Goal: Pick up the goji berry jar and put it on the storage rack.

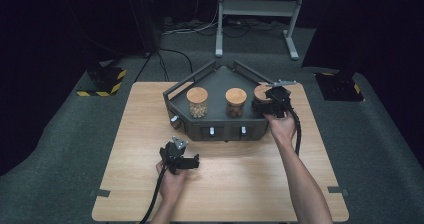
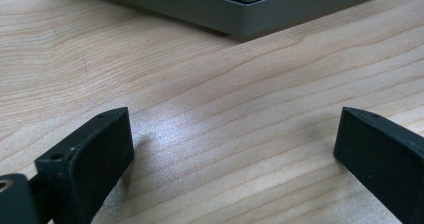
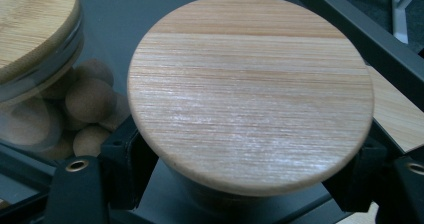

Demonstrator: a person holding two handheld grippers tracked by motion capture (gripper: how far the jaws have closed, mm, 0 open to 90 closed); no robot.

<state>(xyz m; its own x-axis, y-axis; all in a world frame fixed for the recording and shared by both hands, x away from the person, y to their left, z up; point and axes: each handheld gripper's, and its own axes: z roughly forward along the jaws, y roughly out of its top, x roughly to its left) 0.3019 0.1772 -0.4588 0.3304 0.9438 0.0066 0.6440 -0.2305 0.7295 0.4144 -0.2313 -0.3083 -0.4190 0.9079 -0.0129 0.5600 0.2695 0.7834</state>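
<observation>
1. The right-hand jar (image 3: 250, 89) has a round, pale, wood-grain lid and stands at the right end of the dark grey tray (image 1: 220, 79).
2. The right gripper (image 1: 272, 101) is clamped around this jar below its lid.
3. Beside it stand a middle jar (image 1: 236, 102) of brown balls and a left jar (image 1: 197, 102).
4. The left gripper (image 1: 182, 160) rests spread wide over the wooden table (image 1: 135, 134), holding nothing.
5. No writing is legible.

Desk (image 1: 225, 184) is lit evenly from above; surroundings are left near black beyond the grey floor mat (image 1: 65, 129). Soft shadows are cast under the tray (image 1: 227, 134) front edge. In the left gripper view, a pale sheen is seen on the desk wood; near jaws are blurred. In the right gripper view, glare streaks cross the wooden lid (image 3: 250, 91); the neighbouring jar (image 3: 45, 84) is blurred.
</observation>
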